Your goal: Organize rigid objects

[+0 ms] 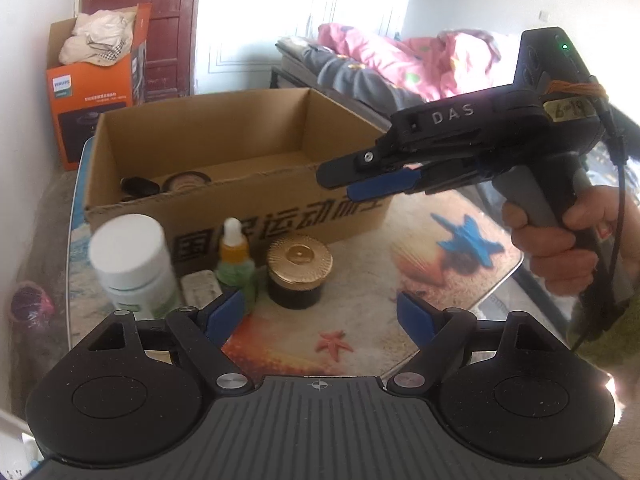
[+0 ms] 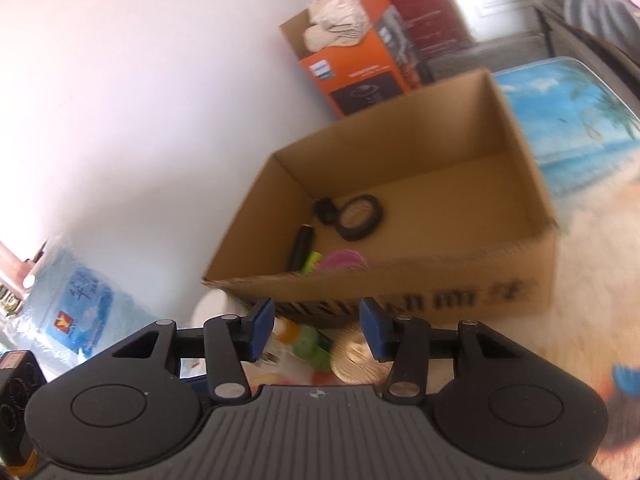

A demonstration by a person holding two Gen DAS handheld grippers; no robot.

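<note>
Cardboard box (image 1: 224, 148): open, on table (image 1: 420, 240), holding black ring (image 2: 360, 216), black tube (image 2: 302, 246) and pink item (image 2: 346, 260). Near side, just outside: white bottle (image 1: 132, 260), dropper bottle (image 1: 236, 260), gold-lidded jar (image 1: 298, 272). Left gripper (image 1: 320, 316): spread, empty. Right gripper (image 2: 316, 330): parted, empty, above box's near wall.

The cardboard box (image 1: 240, 128) gapes open above, while a white bottle (image 1: 132, 264), dropper bottle (image 1: 236, 256) and gold-lidded jar (image 1: 298, 272) crowd its front.
</note>
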